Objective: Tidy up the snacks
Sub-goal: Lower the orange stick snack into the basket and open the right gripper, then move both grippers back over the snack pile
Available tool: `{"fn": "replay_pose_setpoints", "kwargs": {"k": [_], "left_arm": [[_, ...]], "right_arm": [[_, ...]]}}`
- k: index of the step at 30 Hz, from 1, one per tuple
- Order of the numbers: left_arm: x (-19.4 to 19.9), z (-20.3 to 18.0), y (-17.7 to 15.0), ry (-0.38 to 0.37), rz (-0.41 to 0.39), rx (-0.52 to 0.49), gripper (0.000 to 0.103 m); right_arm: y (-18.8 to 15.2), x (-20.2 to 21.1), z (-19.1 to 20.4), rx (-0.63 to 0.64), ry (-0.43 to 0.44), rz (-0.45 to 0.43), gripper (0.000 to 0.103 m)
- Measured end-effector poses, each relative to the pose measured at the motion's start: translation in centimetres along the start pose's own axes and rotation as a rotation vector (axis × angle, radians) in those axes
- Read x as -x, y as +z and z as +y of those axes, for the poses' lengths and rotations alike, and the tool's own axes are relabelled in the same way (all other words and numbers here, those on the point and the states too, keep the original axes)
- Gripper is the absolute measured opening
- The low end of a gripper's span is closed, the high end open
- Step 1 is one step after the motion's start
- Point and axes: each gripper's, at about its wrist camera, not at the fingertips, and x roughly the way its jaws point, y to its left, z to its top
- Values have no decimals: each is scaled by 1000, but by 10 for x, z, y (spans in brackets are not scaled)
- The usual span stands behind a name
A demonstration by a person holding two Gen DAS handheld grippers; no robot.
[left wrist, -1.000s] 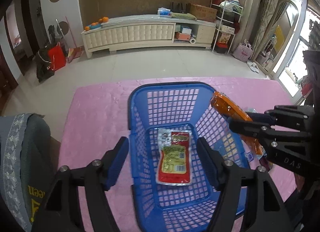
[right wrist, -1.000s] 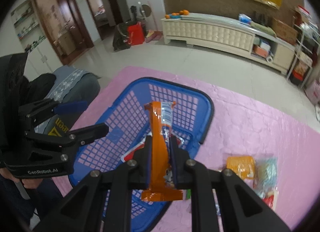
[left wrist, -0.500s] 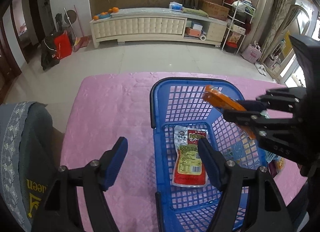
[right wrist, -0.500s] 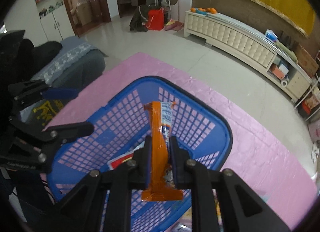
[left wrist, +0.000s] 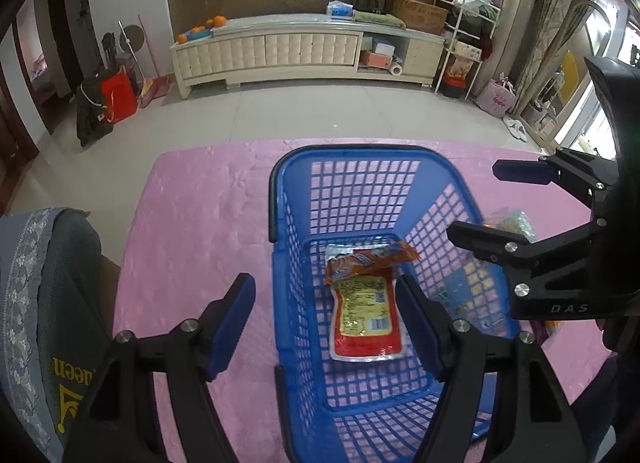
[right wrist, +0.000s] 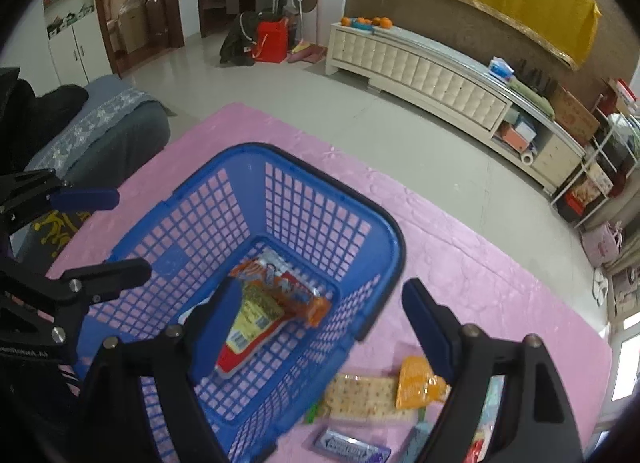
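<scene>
A blue plastic basket (left wrist: 280,199) (right wrist: 384,231) stands on the pink table cover. Inside it lie a red and yellow snack pouch (left wrist: 366,315) (right wrist: 248,323) and, across its far end, an orange snack packet (left wrist: 370,259) (right wrist: 288,293). My left gripper (left wrist: 326,319) is open and empty, its jaws astride the basket's left wall. My right gripper (right wrist: 320,323) is open and empty above the basket's right rim; it also shows in the left wrist view (left wrist: 496,207). Loose snacks lie right of the basket: an orange packet (right wrist: 418,383), a cracker pack (right wrist: 360,393) and a silver-blue bar (right wrist: 348,445).
A grey cushioned seat (left wrist: 48,283) (right wrist: 100,127) stands at the table's left side. A cream TV cabinet (left wrist: 304,51) lines the far wall across bare floor. The pink cover (left wrist: 200,215) reaches left of the basket and behind it.
My right gripper has opened and let go of the orange packet, which now lies in the basket on the pouch. The right gripper has drawn back to the right.
</scene>
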Motion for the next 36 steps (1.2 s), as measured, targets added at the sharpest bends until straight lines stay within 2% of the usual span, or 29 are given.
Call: {"fn": "replay_pose_setpoints", "kwargs": {"k": [7, 10, 20, 28, 36], "left_arm": [[33, -23, -8, -17, -31, -26, 71], [49, -35, -12, -30, -52, -43, 78], [86, -80, -16, -58, -110, -100, 78], [86, -126, -17, -95, -110, -159, 78], [67, -171, -19, -120, -95, -203, 78]], "right_arm": [[-10, 43, 0, -31, 10, -36, 85], [-18, 64, -1, -38, -1, -55, 85], [-56, 124, -19, -91, -50, -103, 86], [-93, 150, -47, -168, -95, -125, 86], [-131, 147, -79, -236, -105, -107, 86]]}}
